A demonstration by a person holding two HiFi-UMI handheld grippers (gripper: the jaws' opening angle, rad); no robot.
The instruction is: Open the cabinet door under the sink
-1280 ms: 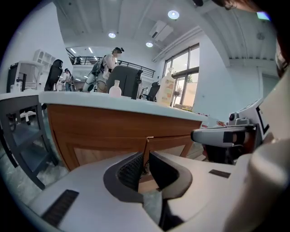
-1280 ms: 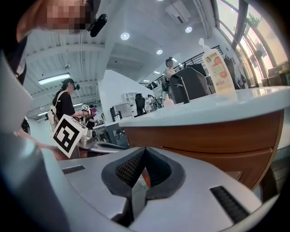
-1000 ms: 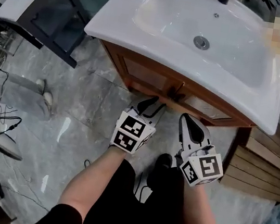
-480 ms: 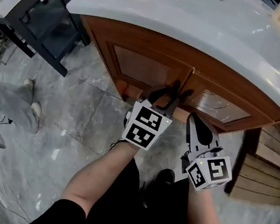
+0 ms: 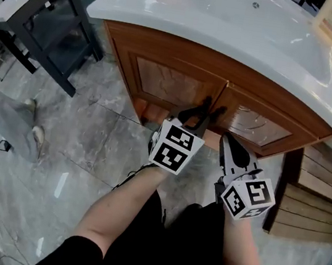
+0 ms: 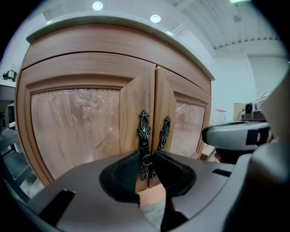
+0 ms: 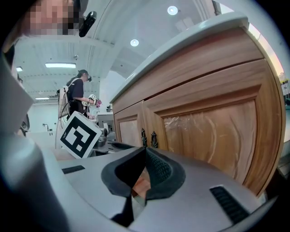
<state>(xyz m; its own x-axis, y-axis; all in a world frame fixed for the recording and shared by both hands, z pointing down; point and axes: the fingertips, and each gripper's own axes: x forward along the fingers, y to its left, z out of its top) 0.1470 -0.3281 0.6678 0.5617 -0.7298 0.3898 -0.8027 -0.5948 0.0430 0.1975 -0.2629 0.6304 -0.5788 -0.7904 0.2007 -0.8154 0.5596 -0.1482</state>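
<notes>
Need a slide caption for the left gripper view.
Left tongs, jaws just closing, grip the ornate handle of the shut left cabinet door.

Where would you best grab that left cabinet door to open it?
Take the dark ornate metal handle by its sides, coming straight from the front: it stands upright and slim at the inner edge of the left brown wooden door.

no readable text or labels

A: Does the left gripper [image 6: 146, 157] press the handle [image 6: 143, 129]?
B: Can't tell; its lower end hides behind the pads [image 6: 123, 171]. The sink [image 5: 232, 27] is cut off at the top edge.
</notes>
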